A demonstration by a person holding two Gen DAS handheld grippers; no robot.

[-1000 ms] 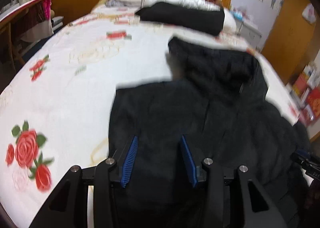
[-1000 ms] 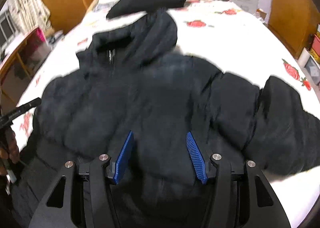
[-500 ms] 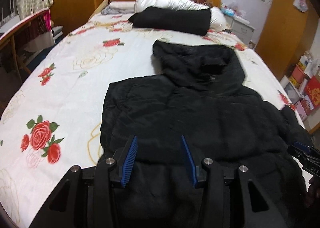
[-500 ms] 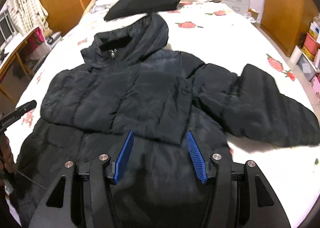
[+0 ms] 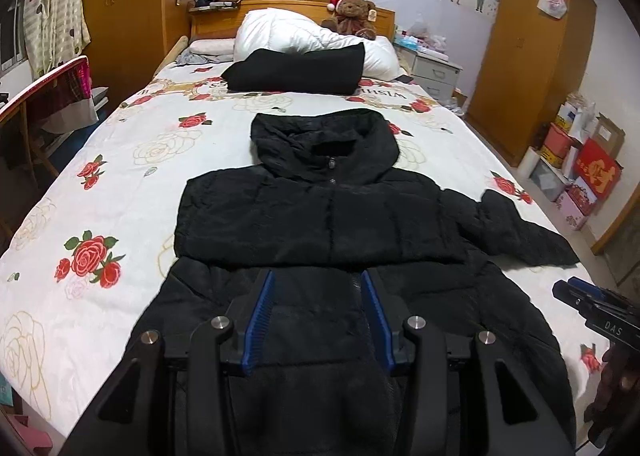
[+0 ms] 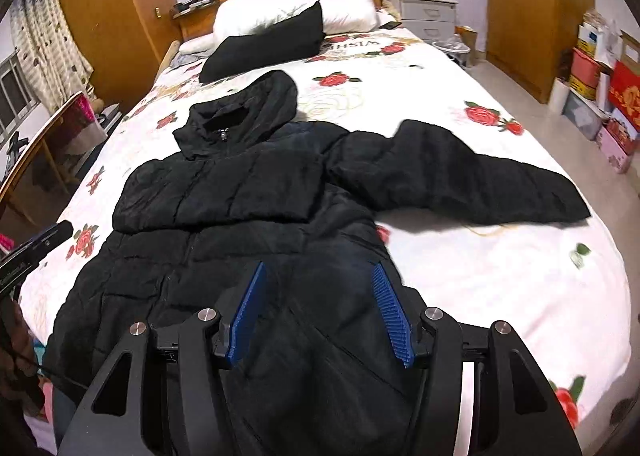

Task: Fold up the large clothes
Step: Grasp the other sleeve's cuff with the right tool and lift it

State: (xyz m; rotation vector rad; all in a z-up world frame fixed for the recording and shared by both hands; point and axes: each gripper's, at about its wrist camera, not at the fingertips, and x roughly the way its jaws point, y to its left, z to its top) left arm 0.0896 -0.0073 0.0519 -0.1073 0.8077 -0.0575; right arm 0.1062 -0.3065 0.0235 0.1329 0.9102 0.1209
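1. Both grippers have pulled back and risen since the earlier frames, so the whole black jacket [image 5: 320, 224] now shows.
2. The jacket lies flat on the bed [image 5: 132, 144], hood towards the pillows, one sleeve [image 6: 460, 180] spread out sideways.
3. The left gripper [image 5: 318, 312] hangs above the hem, jaws partly open, holding nothing.
4. The right gripper [image 6: 320, 312] likewise, jaws apart and empty.

A black hooded puffer jacket [image 5: 320, 224] lies front-up along the bed [image 5: 120, 184], zipped, hood [image 5: 324, 144] flat and pointing toward the headboard. One sleeve [image 6: 224, 192] is folded across the chest; the other sleeve [image 6: 460, 180] stretches out sideways over the floral sheet. The hem hangs nearest the cameras.
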